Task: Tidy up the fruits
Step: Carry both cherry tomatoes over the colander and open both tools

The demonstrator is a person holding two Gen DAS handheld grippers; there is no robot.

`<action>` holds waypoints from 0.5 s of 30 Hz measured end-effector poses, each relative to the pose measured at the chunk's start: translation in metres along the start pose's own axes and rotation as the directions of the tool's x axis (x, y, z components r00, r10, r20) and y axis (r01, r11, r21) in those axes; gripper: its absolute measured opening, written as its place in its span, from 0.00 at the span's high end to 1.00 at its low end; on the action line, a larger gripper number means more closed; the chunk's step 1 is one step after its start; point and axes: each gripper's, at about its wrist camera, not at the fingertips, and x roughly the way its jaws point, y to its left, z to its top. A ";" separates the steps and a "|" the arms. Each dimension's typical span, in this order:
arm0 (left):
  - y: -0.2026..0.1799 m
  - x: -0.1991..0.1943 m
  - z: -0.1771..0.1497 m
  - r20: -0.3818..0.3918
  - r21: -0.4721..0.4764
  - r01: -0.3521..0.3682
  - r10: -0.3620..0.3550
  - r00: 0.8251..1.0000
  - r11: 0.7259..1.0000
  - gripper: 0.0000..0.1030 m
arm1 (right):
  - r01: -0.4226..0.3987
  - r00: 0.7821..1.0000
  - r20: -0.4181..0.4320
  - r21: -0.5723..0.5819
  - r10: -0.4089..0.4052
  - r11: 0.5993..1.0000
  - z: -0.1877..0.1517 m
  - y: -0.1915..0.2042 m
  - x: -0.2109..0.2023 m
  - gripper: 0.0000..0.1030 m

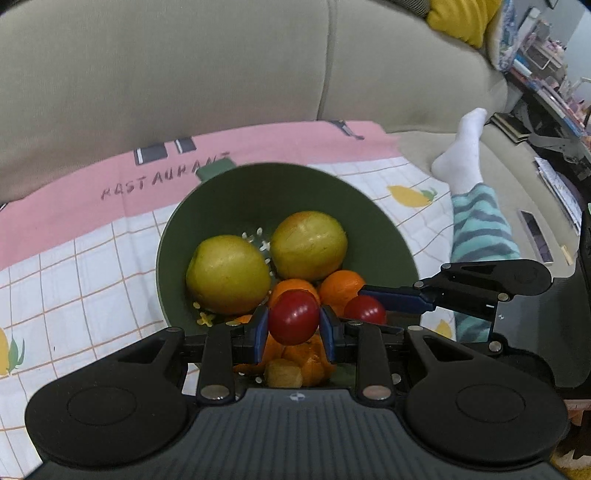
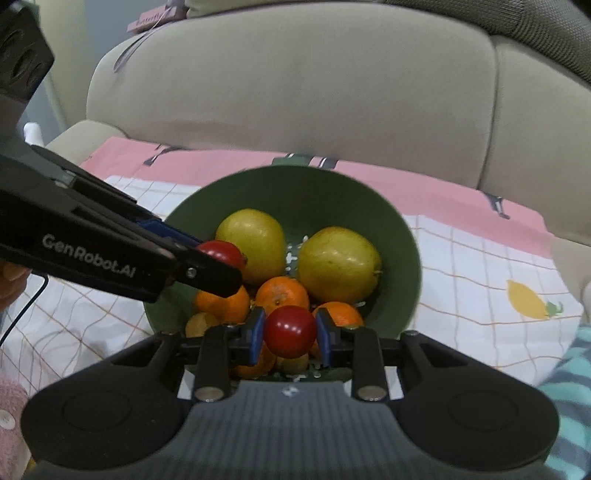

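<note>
Tomato gripped, apples, bowl, sofa

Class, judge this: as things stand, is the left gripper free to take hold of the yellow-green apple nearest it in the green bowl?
Probably not yet. The left gripper is shut on a red cherry tomato, so its fingers are occupied. The apple itself lies uncovered in the bowl.

Beige sofa behind; pink checked cloth over seat; yellow cushion; cluttered shelves right.
</note>
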 end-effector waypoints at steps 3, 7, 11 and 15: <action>0.000 0.006 0.001 -0.017 0.017 -0.010 0.011 1.000 1.000 0.68 | -0.012 1.000 -0.017 -0.020 0.012 1.000 0.000 -0.001 0.008 0.75; -0.004 0.013 0.002 -0.036 0.055 -0.024 0.026 0.999 0.998 0.68 | -0.016 0.999 -0.030 -0.036 0.015 0.999 -0.002 -0.001 0.015 0.74; -0.005 0.021 0.001 -0.056 0.063 -0.024 0.027 0.998 0.998 0.68 | -0.028 0.999 -0.028 -0.046 0.027 0.999 -0.002 0.000 0.019 0.74; -0.006 0.027 0.000 -0.073 0.072 -0.032 0.037 0.997 0.997 0.68 | -0.024 0.999 -0.025 -0.078 0.022 0.997 -0.006 0.003 0.019 0.73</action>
